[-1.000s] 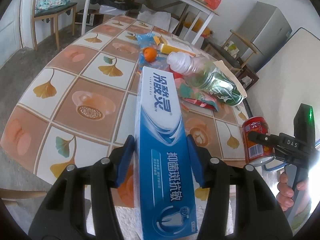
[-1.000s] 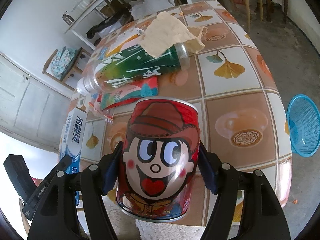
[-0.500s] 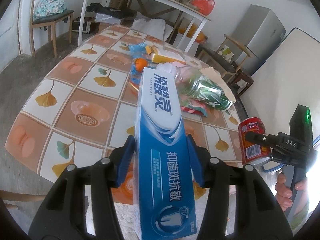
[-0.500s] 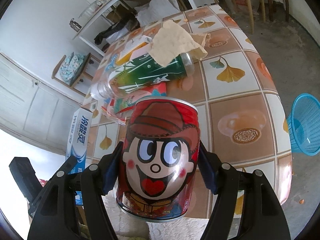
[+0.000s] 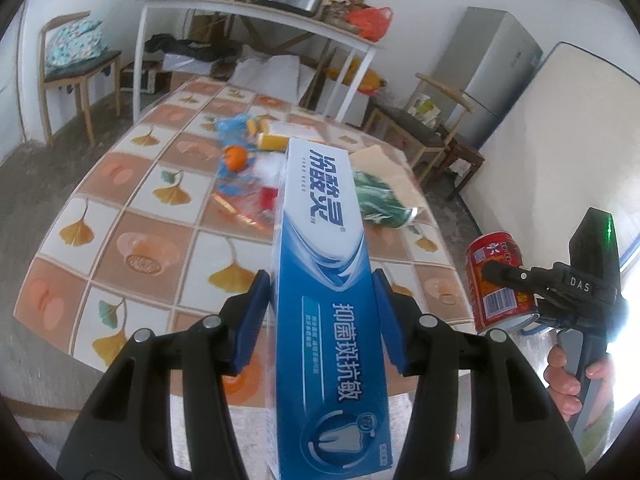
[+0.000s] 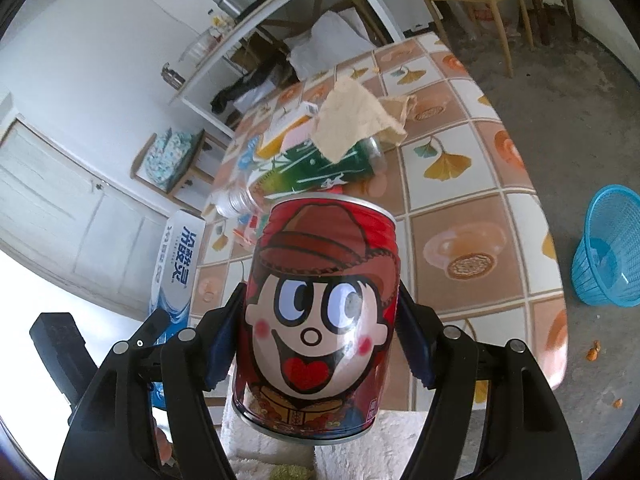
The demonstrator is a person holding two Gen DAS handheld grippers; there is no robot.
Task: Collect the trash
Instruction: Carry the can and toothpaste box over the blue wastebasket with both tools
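My left gripper [image 5: 320, 304] is shut on a long blue and white toothpaste box [image 5: 324, 264], lifted above the near edge of the tiled table [image 5: 132, 216]. My right gripper [image 6: 320, 320] is shut on a red drink can [image 6: 320, 320] with a cartoon face; in the left wrist view that can [image 5: 496, 280] hangs off the table's right side, a person's hand below it. More trash lies mid-table: a green plastic bottle [image 6: 320, 168], a beige paper scrap [image 6: 352, 120], an orange [image 5: 235, 158], blue wrappers [image 5: 232, 126] and a yellow and white carton [image 5: 288, 136].
A blue mesh basket [image 6: 608, 252] stands on the floor right of the table. A white shelf table [image 5: 256, 12] with pots, chairs [image 5: 76, 60] and a grey fridge [image 5: 496, 72] line the walls. Small orange bits [image 6: 594, 354] lie on the floor.
Both grippers have risen and drawn back from the table with the box and the can still held. The trash pile looks farther away, and more of the room shows.
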